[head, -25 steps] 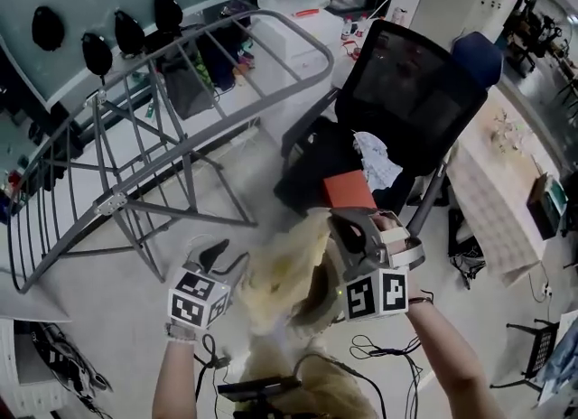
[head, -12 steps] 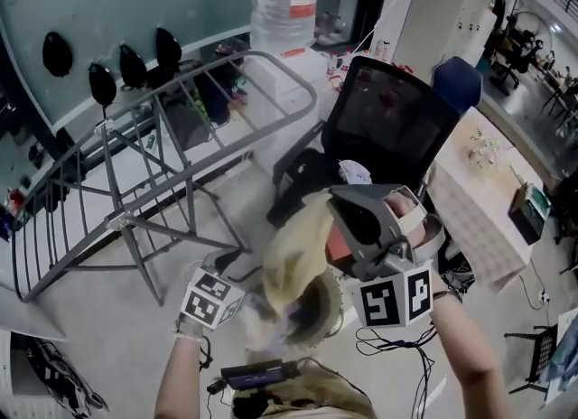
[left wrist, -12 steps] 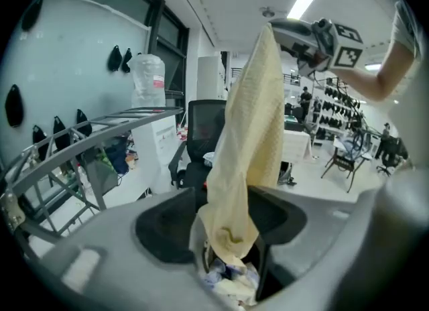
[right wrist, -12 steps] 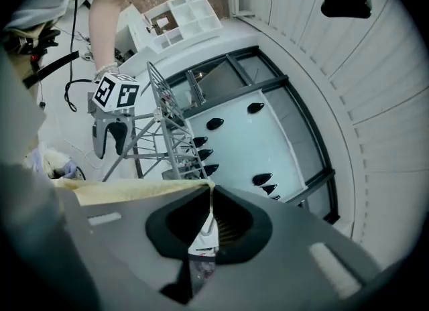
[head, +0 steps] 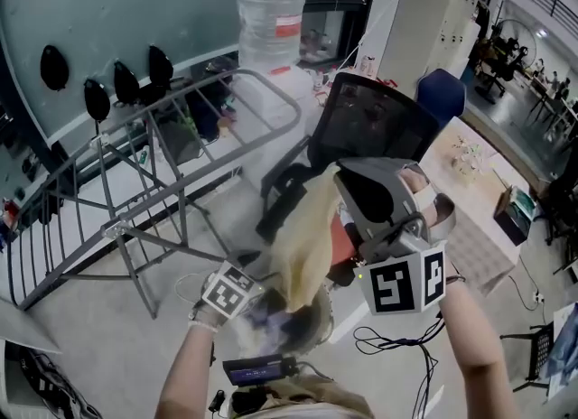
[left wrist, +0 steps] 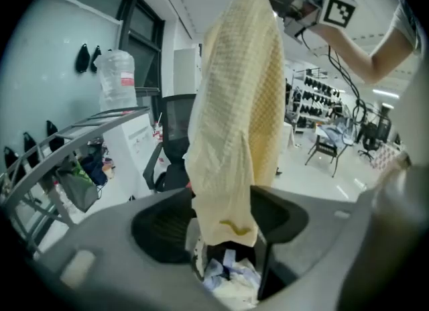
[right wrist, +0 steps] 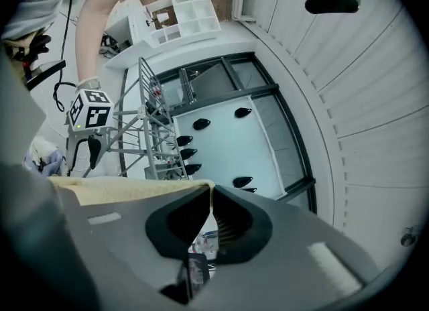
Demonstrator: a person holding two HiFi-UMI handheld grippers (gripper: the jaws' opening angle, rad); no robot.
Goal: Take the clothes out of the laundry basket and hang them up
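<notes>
Yellow cloth (head: 307, 228) clamped by right gripper (head: 348, 182); left gripper (head: 246, 264) jaws just opening, hem loose between. Should spread it flat before drying rack (head: 163, 101).

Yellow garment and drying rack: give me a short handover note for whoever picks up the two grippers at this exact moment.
Right gripper: shut on an edge of the yellow garment, holding it up high.
Left gripper: open, its jaws have just been opening. The garment's lower end hangs between them, not pinched.
Drying rack: stands to the left in the head view. The garment is not yet on it.
Done: one garment hangs clear of the other clothes below.
Left: drape it over the rack, then fetch the rest.
</notes>
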